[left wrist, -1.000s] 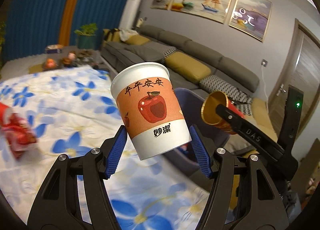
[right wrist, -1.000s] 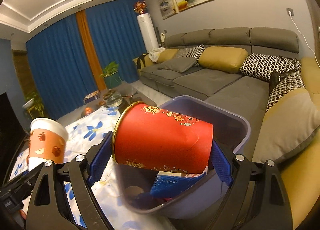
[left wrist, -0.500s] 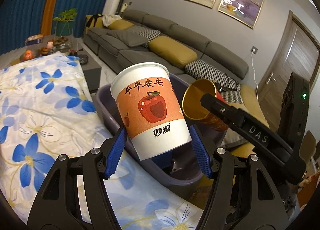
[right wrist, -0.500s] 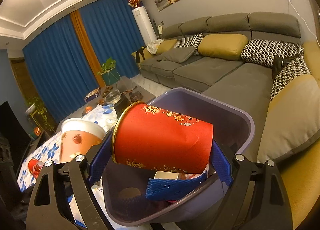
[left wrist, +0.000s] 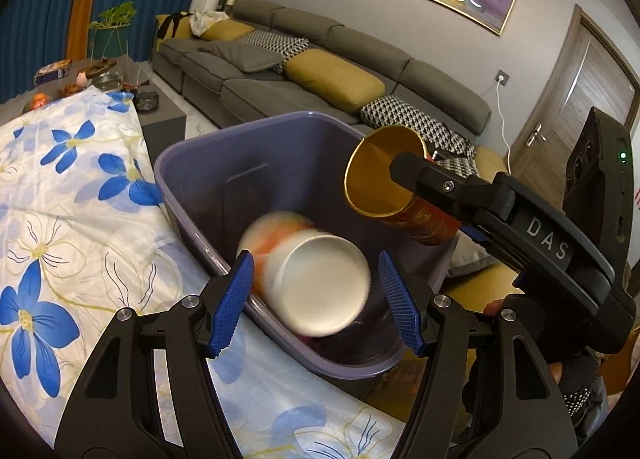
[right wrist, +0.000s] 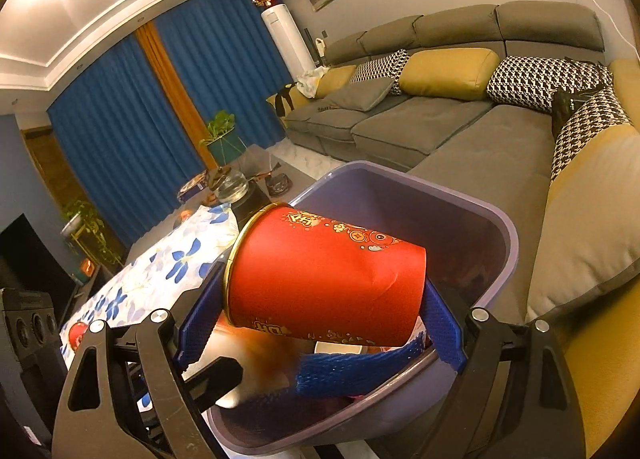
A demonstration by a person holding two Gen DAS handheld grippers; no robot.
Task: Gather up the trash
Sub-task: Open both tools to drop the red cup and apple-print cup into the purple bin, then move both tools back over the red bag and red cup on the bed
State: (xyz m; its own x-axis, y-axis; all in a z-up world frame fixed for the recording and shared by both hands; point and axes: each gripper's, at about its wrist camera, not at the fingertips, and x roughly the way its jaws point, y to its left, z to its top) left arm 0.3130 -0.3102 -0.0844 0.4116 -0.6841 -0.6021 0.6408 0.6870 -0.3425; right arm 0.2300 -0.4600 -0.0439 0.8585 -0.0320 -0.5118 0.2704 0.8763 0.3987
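Centre frame, over the bin (right wrist: pixel 508 243): right gripper (right wrist: pixel 320 315) clamps red cup (right wrist: pixel 320 279) end-to-end, thin, dented, crushable; left gripper (left wrist: pixel 316 299) gapes, white cup (left wrist: pixel 308 279) tumbling free.

Black grippers (left wrist: pixel 314 301) (blue ribbed pads (left wrist: pixel 232 305))

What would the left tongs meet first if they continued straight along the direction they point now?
Probably the white and orange cup, which lies blurred between the open left tongs, base towards the camera, over the purple bin. Whether the pads touch it is unclear; beyond it is the bin's inside.
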